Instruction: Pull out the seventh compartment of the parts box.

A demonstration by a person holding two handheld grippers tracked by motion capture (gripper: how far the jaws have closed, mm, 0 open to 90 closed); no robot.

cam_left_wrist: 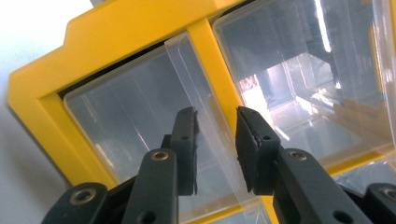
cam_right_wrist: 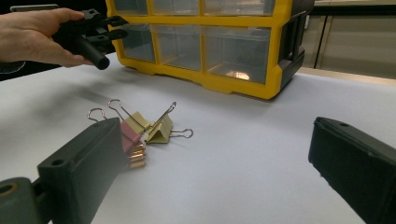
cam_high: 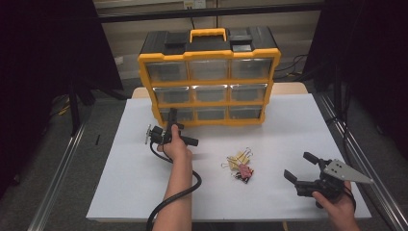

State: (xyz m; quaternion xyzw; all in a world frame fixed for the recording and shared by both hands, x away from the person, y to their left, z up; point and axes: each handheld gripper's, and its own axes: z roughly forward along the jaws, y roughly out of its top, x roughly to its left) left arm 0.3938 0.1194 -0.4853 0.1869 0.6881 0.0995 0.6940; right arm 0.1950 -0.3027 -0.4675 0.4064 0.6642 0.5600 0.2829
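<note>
A yellow and black drawer organizer (cam_high: 209, 82) stands at the back of the white table, with clear drawers in three rows. My left gripper (cam_high: 173, 114) points at its bottom-left drawer (cam_left_wrist: 116, 116). In the left gripper view the jaws (cam_left_wrist: 217, 116) stand a little apart on either side of that drawer's clear pull tab, and I see no pad pressing on it. My right gripper (cam_high: 297, 164) hovers low at the front right, wide open with nothing between its jaws (cam_right_wrist: 215, 126). A small heap of binder clips (cam_high: 240, 166) lies on the table between the two hands.
The white sheet (cam_high: 144, 183) covers the table; its front edge is near my forearms. The left gripper's cable (cam_high: 183, 192) loops over the front left. Metal rails (cam_high: 356, 159) and dark curtains flank the table. The clips (cam_right_wrist: 140, 133) are yellow, pink and black.
</note>
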